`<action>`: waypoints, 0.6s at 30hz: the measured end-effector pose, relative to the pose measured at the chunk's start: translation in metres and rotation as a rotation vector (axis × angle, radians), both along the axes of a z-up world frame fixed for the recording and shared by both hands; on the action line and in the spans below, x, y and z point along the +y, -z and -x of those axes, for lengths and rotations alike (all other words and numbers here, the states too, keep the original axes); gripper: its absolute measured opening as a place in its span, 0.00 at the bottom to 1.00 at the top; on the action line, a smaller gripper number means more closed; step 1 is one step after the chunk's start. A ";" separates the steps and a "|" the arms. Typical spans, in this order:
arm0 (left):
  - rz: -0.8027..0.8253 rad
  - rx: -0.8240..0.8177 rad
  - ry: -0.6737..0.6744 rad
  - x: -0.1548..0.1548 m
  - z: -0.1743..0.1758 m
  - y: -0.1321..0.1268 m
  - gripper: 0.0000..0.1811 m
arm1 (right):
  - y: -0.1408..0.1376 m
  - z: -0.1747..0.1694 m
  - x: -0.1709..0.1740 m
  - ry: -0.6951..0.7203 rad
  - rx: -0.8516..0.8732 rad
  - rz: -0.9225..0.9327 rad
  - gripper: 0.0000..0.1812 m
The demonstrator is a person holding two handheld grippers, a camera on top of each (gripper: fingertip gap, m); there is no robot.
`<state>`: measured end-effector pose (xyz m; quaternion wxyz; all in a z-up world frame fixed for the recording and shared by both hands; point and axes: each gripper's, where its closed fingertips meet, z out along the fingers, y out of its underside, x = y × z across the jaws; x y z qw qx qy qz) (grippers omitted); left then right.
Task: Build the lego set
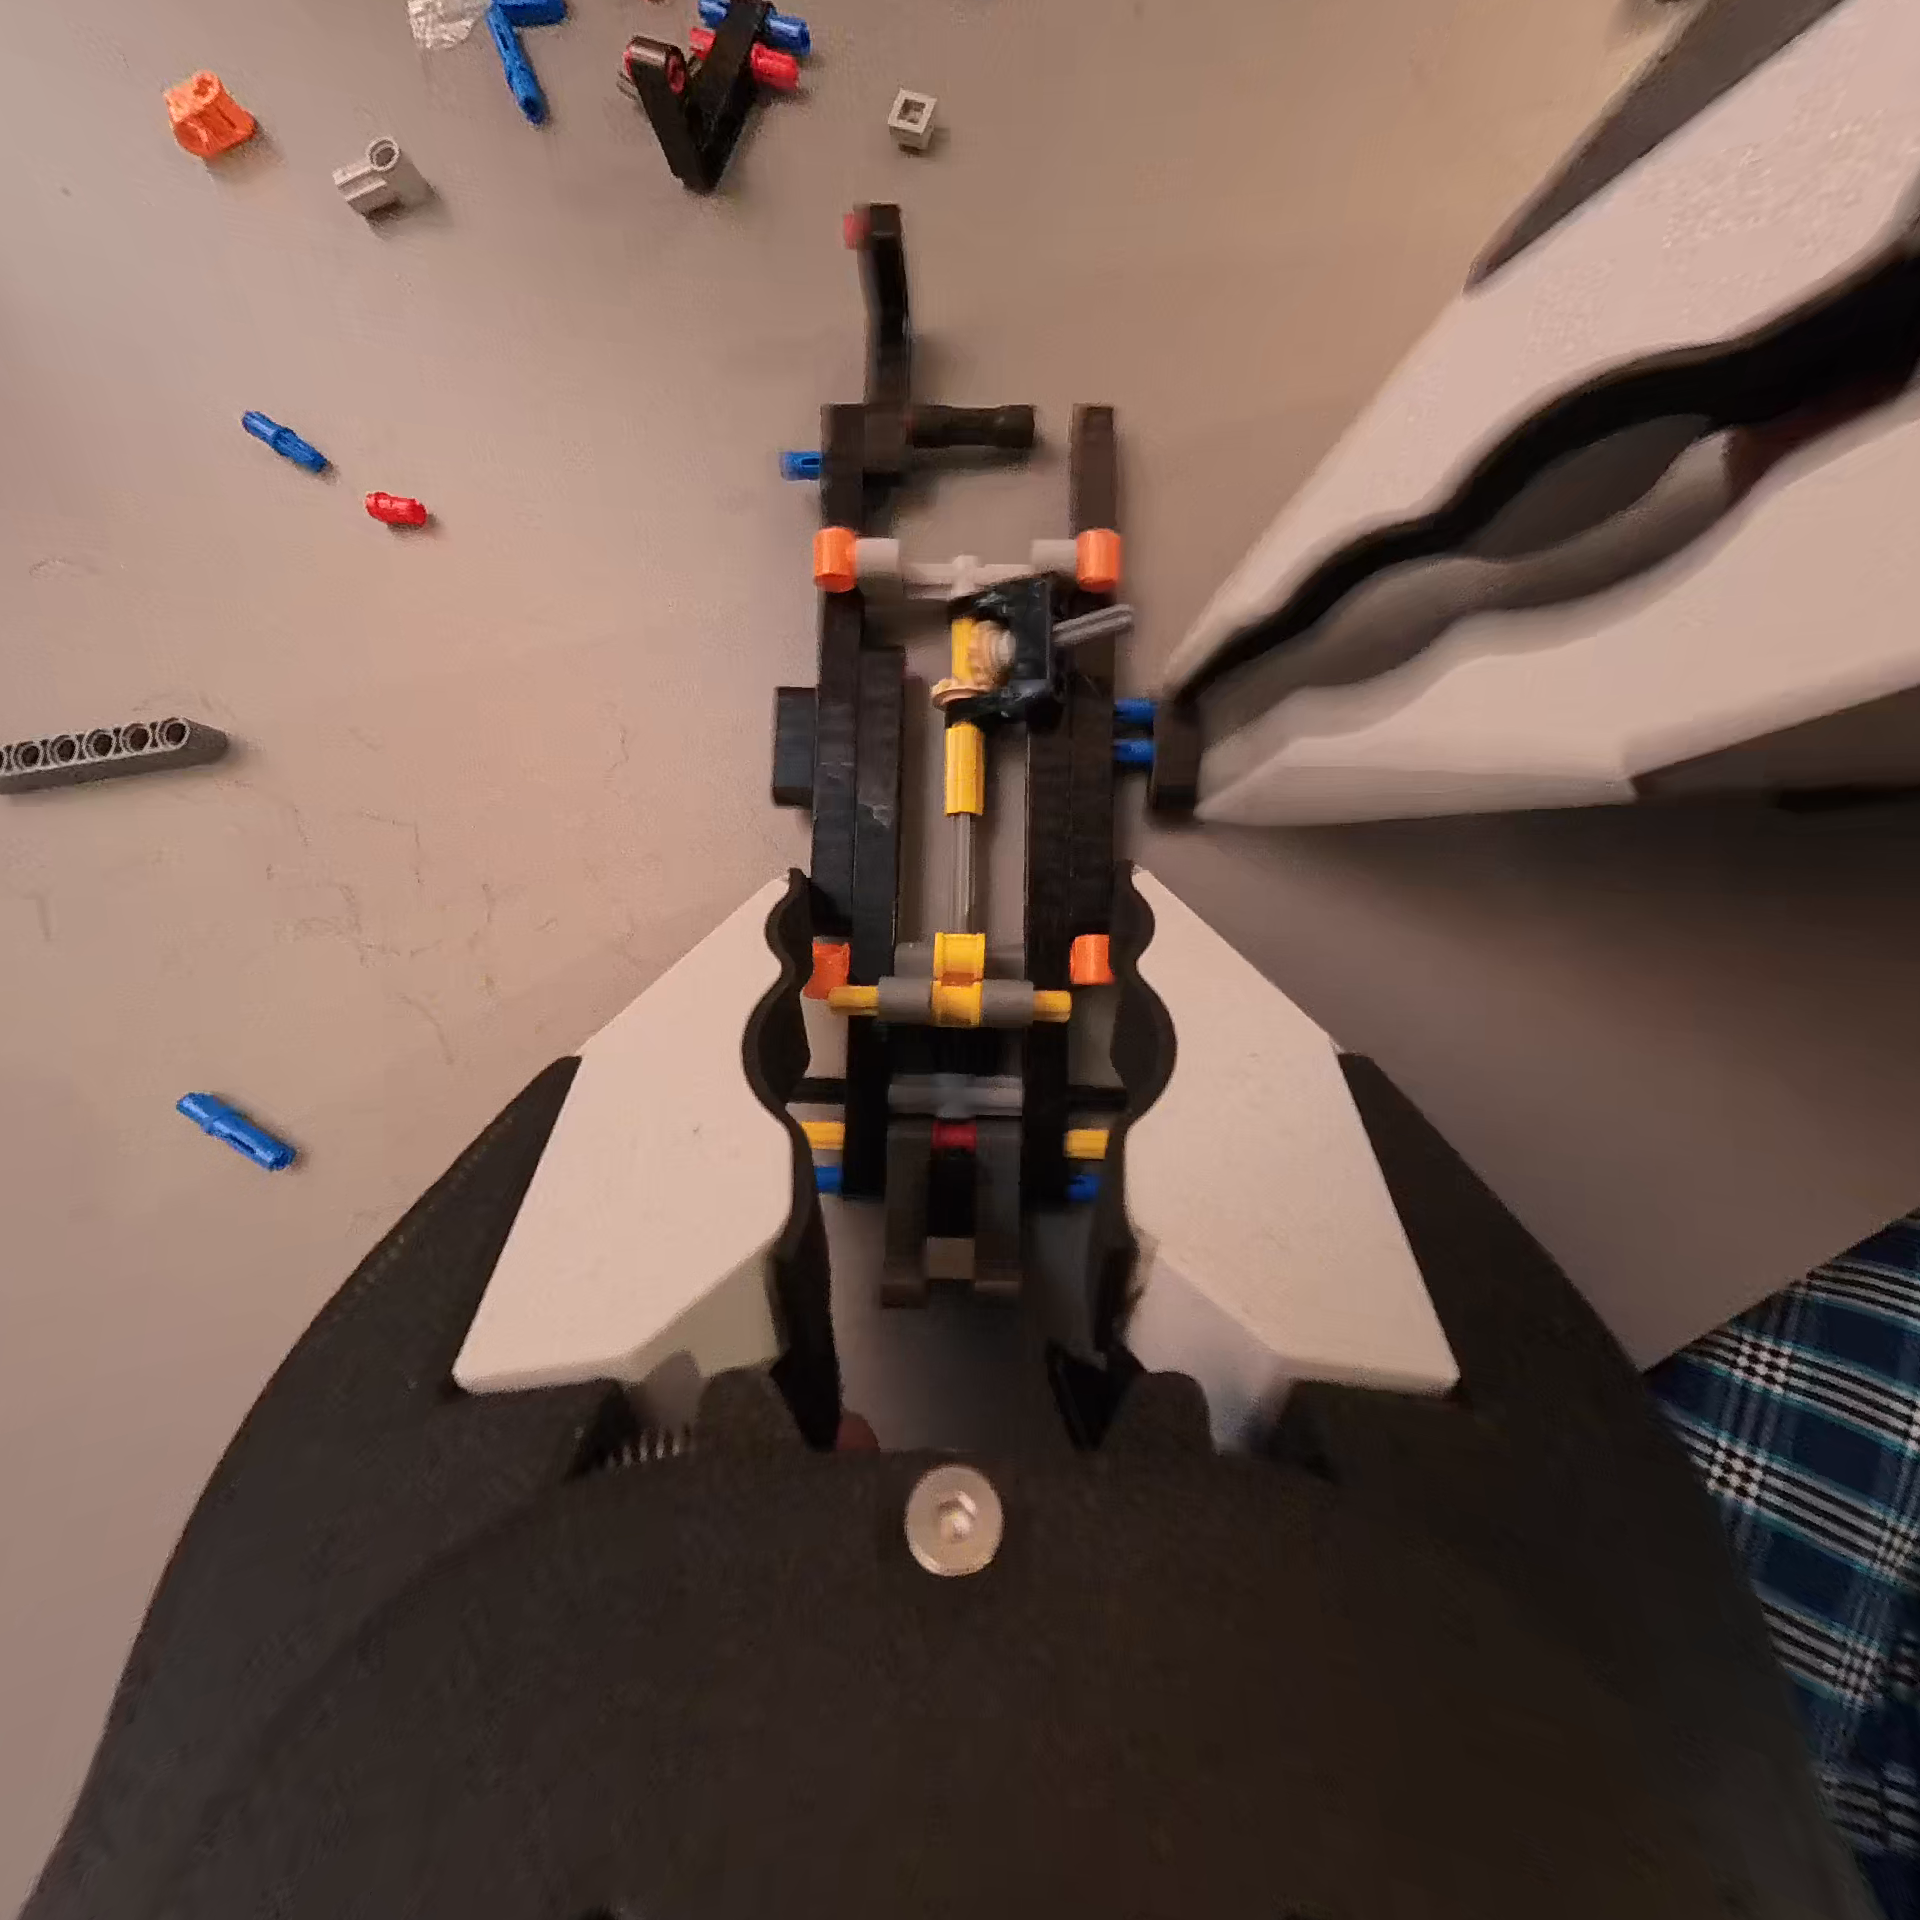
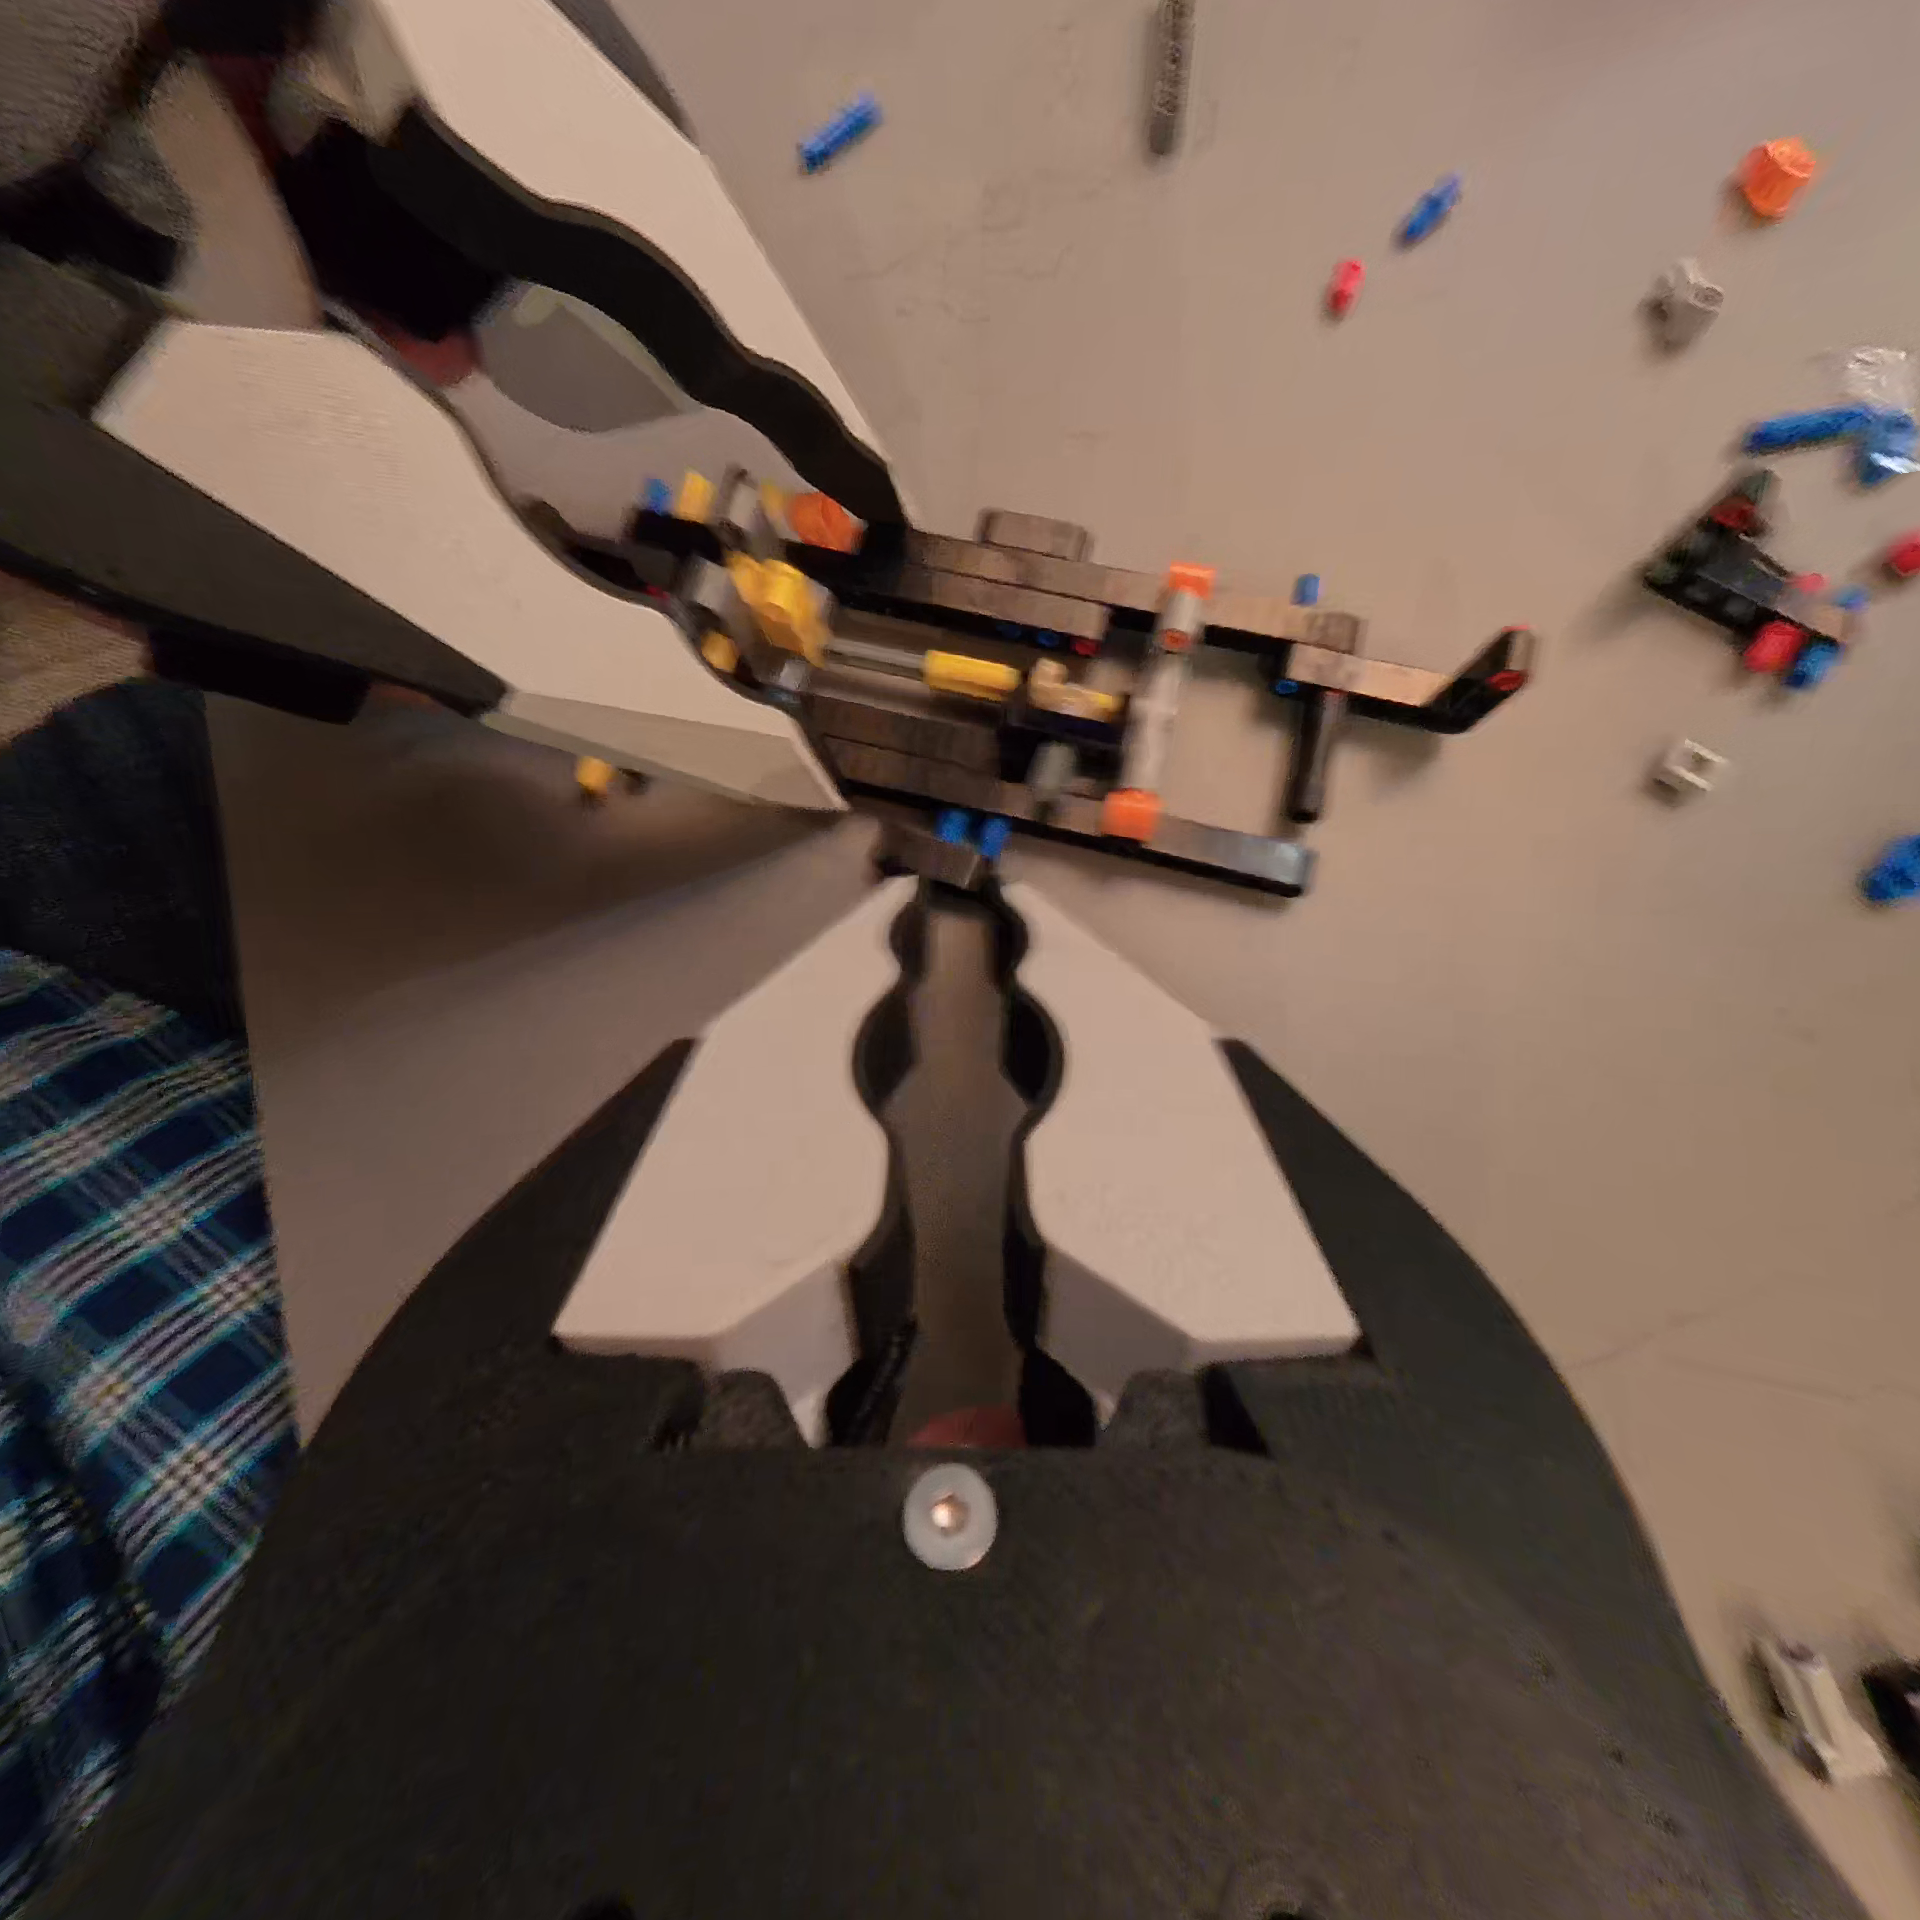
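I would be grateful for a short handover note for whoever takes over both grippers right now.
Left gripper: shut on the lego frame, clamping its near end.
Right gripper: holding a small dark piece at its fingertips, pressed against the frame's side by two blue pins.
Done: black frame with yellow shaft and orange bushes assembled.
Left: seat that piece, then add loose parts from the table, such as the grey beam and black V-shaped subassembly.
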<state>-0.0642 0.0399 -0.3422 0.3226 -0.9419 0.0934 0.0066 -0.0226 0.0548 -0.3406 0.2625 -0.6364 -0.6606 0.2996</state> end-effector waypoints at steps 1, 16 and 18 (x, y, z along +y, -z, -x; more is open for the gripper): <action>-0.001 0.006 0.002 0.000 0.002 0.000 0.31 | -0.002 0.000 0.001 -0.003 0.013 -0.002 0.04; -0.001 -0.035 -0.012 0.000 0.003 0.000 0.31 | -0.032 -0.048 -0.027 -0.203 0.047 0.082 0.14; 0.000 -0.036 -0.012 0.000 0.003 0.000 0.31 | -0.029 -0.064 -0.048 -0.281 0.021 0.124 0.18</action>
